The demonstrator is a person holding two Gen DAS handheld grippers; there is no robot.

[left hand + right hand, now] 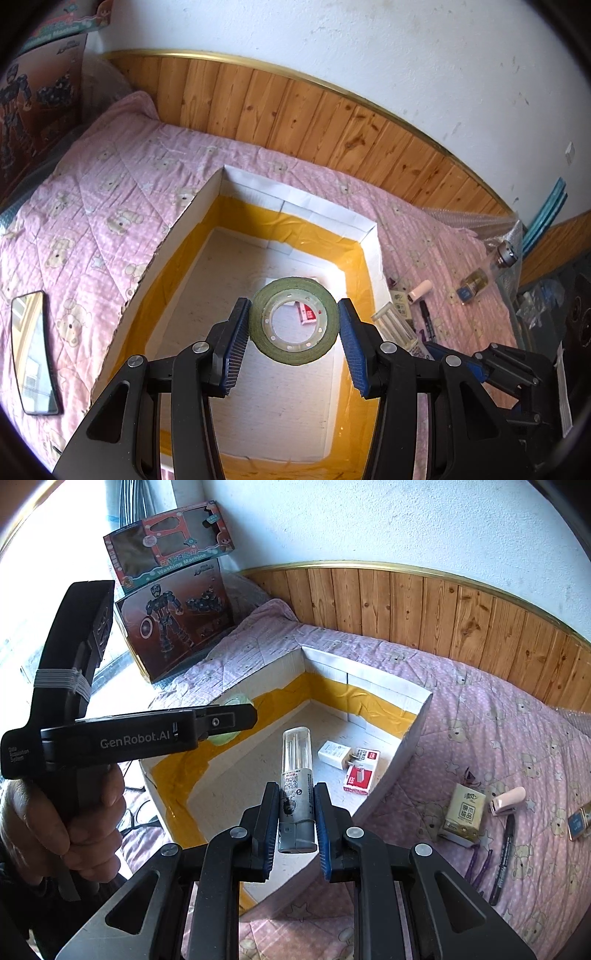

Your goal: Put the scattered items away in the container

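A bed covered with a pink bear-print quilt (pixel 110 192) runs along a wall with wood panelling (pixel 295 110) below white plaster. In the middle of the quilt sits the container (pixel 369 236), an open white cardboard box with yellow tape lining its lower walls.

The left gripper (pixel 294 325) hangs over the box, its blue pads pressing the two sides of a roll of green tape (pixel 295 295), held with its hole facing the camera. Through the hole a red-and-white small box on the container floor shows only in part. In the right wrist view the roll is almost wholly hidden behind the left gripper's body, held by a hand (pixel 74 812).

The right gripper (pixel 296 805) is closed narrowly on a clear tube with a grey labelled base (pixel 295 764), which stands out over the container's near edge; what the tube holds is hard to make out. Inside the box, toward its right wall, lie a white charger plug (pixel 334 753) and a red staple box (pixel 358 775).

Still on the quilt to the right of the container are a tissue packet (pixel 463 812), a small pink case (pixel 508 800), a black pen (pixel 502 860) and purple clips (pixel 476 864). A glass bottle (pixel 476 280) lies further right, cut off at the frame edge in the right view. A mirror (pixel 33 350) lies near the quilt's left edge. Two toy boxes (pixel 173 602) lean at the head of the bed.
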